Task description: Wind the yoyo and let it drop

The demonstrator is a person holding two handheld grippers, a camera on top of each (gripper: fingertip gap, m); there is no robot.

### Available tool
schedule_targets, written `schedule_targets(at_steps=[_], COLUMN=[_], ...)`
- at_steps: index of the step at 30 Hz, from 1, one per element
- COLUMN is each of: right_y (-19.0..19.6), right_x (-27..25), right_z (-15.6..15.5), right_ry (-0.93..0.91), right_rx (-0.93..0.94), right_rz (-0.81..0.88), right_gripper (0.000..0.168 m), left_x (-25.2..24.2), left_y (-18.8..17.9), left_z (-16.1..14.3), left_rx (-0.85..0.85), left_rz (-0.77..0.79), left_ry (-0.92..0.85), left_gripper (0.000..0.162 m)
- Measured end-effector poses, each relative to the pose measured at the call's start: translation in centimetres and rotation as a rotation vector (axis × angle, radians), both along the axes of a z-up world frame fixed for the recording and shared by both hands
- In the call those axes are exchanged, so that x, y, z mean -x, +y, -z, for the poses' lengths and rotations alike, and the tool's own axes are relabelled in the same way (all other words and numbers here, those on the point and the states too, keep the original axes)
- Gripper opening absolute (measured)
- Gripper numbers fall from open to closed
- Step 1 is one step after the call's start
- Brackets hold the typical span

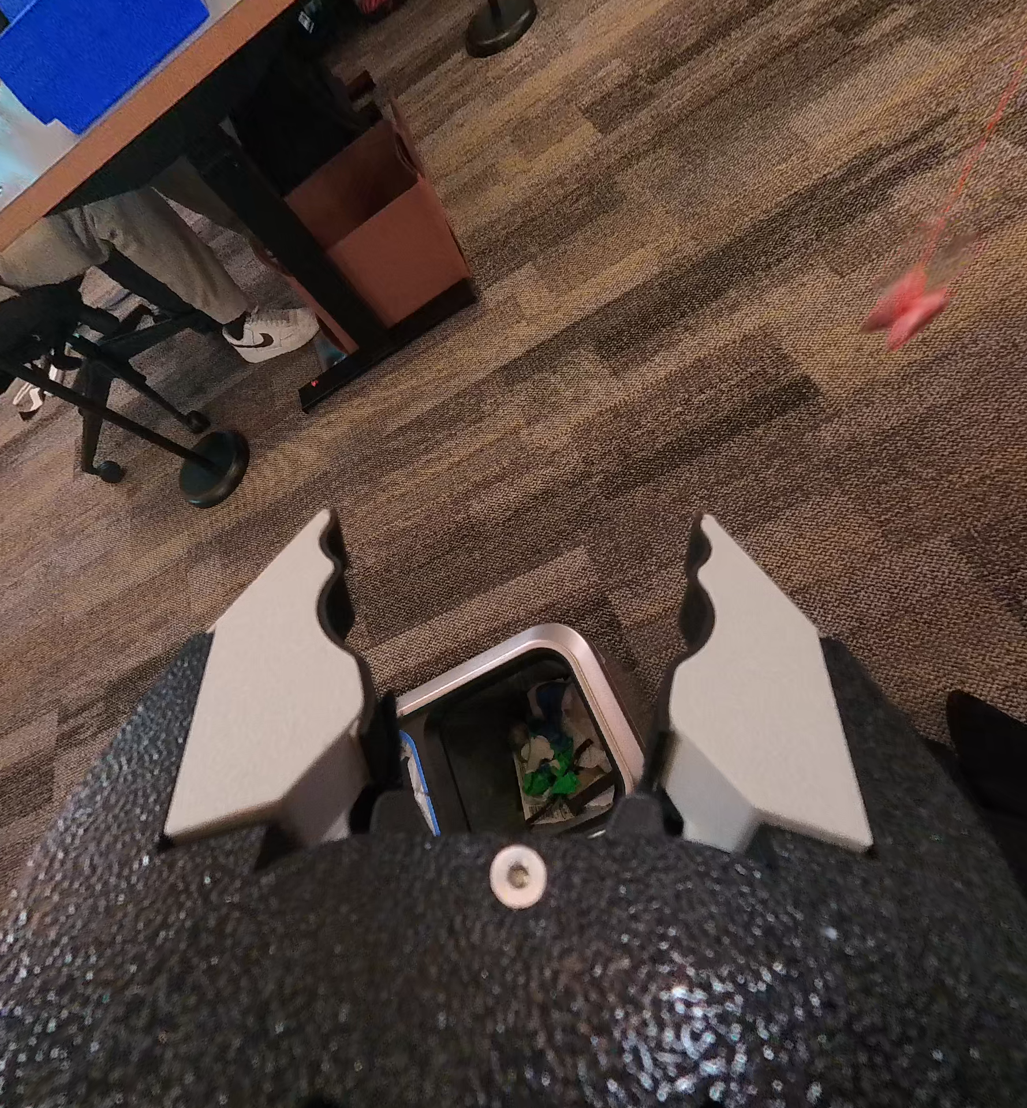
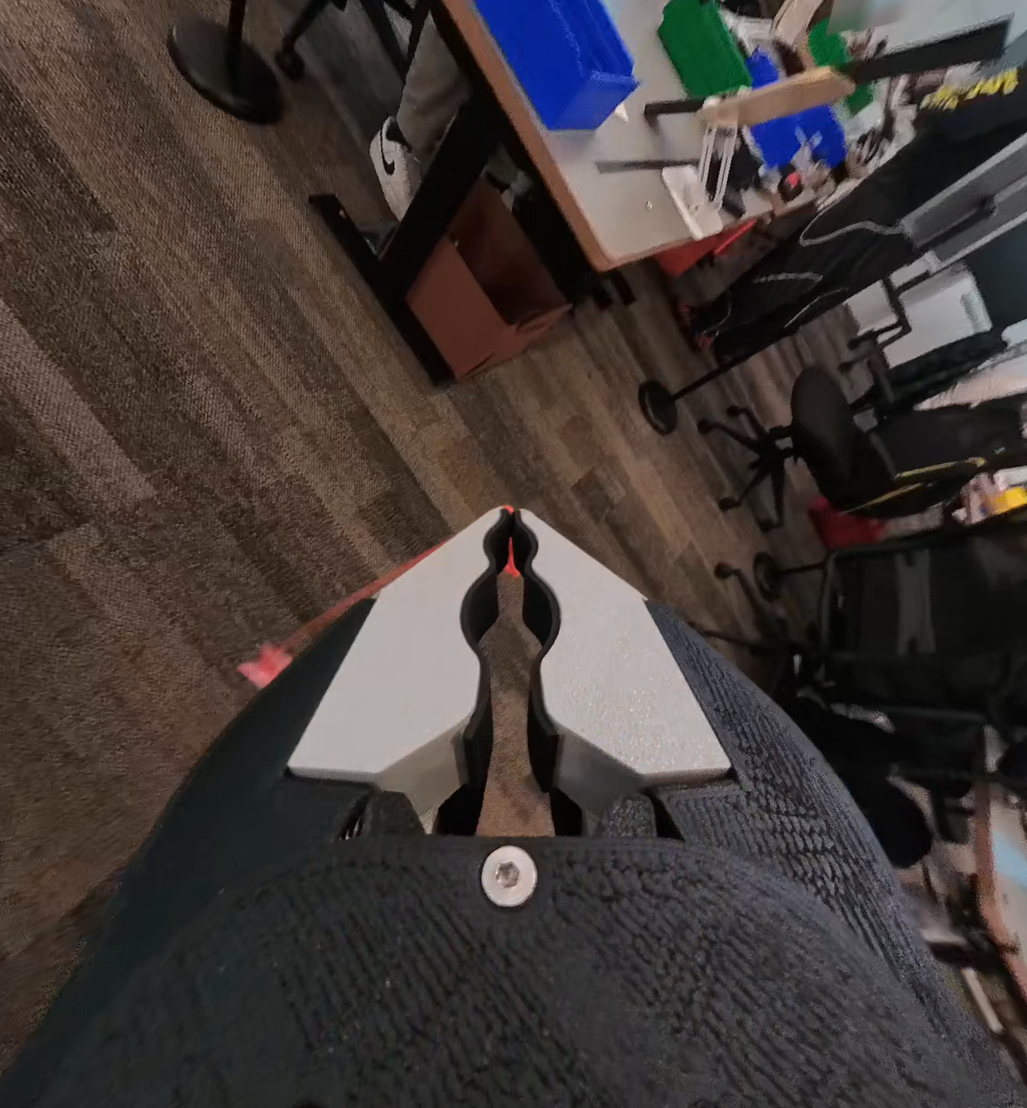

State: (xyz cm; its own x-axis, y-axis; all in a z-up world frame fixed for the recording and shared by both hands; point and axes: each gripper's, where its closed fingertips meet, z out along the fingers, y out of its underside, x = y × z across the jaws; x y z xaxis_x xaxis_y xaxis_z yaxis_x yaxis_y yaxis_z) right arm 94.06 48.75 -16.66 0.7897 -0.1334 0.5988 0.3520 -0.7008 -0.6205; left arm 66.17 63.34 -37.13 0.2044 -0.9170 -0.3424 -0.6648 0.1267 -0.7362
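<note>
A: While the yoyo (image 1: pixel 906 300) is hanging in mid-air on its red string (image 1: pixel 990 120), we are seeing it only as a pink blur above the carpet (image 1: pixel 619 300), off to the right of the left gripper (image 1: pixel 514 539).

B: We are holding that string (image 2: pixel 509 560) with the right gripper (image 2: pixel 512 517); its fingertips are pressing together on it, and the string is running down to the left toward the blurred yoyo (image 2: pixel 265 662).

A: We are keeping the left gripper's fingers spread wide, gripping nothing. A waste bin (image 1: pixel 559 638) is standing directly below, between them.

B: Farther off, we are noting a desk (image 2: pixel 595 198), a blue bin (image 2: pixel 559 60) on it, and a brown box (image 2: pixel 481 288) underneath.
</note>
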Motion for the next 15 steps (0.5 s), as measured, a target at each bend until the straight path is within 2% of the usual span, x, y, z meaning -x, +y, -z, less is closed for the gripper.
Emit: schedule_targets(at_steps=[2, 4, 6, 8, 9, 10, 12, 15], right_y=[1.3, 2.5, 2.1, -0.7, -2.4, -3.8, -5.0, -4.6], right_x=[-1.6, -2.8, -3.6, -2.5, -1.5, -0.8, 0.4, 0.8], right_z=[-4.7, -13.0, -25.4, -37.7, -42.5, -45.6, -48.7, -48.0], right_ry=[-0.057, -0.152, -0.335, -0.477, -0.546, -0.583, -0.603, -0.611], right_rx=[-0.039, -0.135, -0.333, -0.584, -0.685, -0.734, -0.764, -0.671], right_rz=[-0.035, -0.068, -0.050, -0.035, -0.038, -0.034, -0.056, -0.064], right_gripper=[0.000, 0.000, 0.000, 0.000, 0.000, 0.000, 0.000, 0.000], left_x=[0.0, 0.0, 0.0, 0.0, 0.0, 0.0, 0.0, 0.0], left_y=[0.0, 0.0, 0.0, 0.0, 0.0, 0.0, -0.1, 0.0], left_z=[0.2, 0.2, 0.2, 0.3, 0.3, 0.3, 0.3, 0.4], left_rx=[-0.001, -0.002, -0.001, 0.001, 0.001, 0.000, -0.001, 0.001], left_rz=[0.001, 0.004, 0.004, 0.002, 0.001, 0.001, 0.002, 0.000], left_ry=[0.007, 0.009, 0.009, 0.012, 0.013, 0.014, 0.015, 0.019], left_gripper=[0.111, 0.110, 0.110, 0.110, 0.110, 0.110, 0.110, 0.110])
